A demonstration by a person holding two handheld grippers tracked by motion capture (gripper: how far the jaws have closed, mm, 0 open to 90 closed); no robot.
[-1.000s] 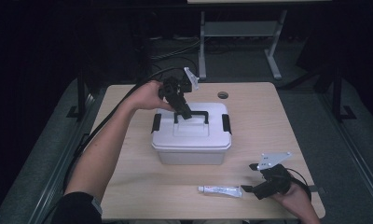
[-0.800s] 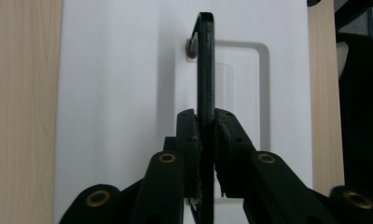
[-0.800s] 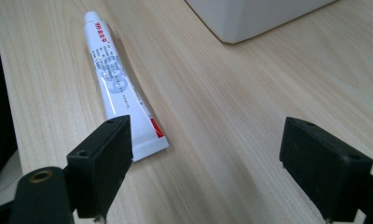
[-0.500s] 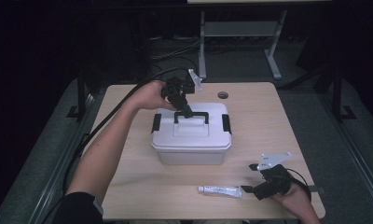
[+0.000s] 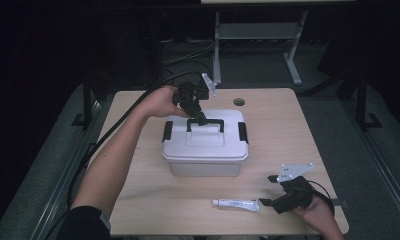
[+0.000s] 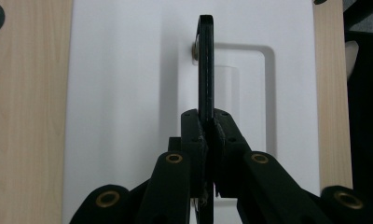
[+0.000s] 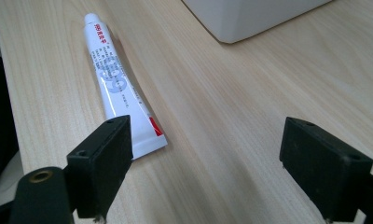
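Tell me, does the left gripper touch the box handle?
Touching. In the left gripper view the left gripper has both pads pressed on the upright black handle.

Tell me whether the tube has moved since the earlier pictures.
No. The tube lies in the same spot near the table's front edge, in front of the white box.

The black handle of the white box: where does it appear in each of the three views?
High view: the black handle stands raised on the lid of the white box, just above centre, with the left gripper shut on it.
Left gripper view: it runs up the middle, edge-on, out of the closed jaws.
Right gripper view: not in it; a box corner is at the top.
Shared landmark: the white box.
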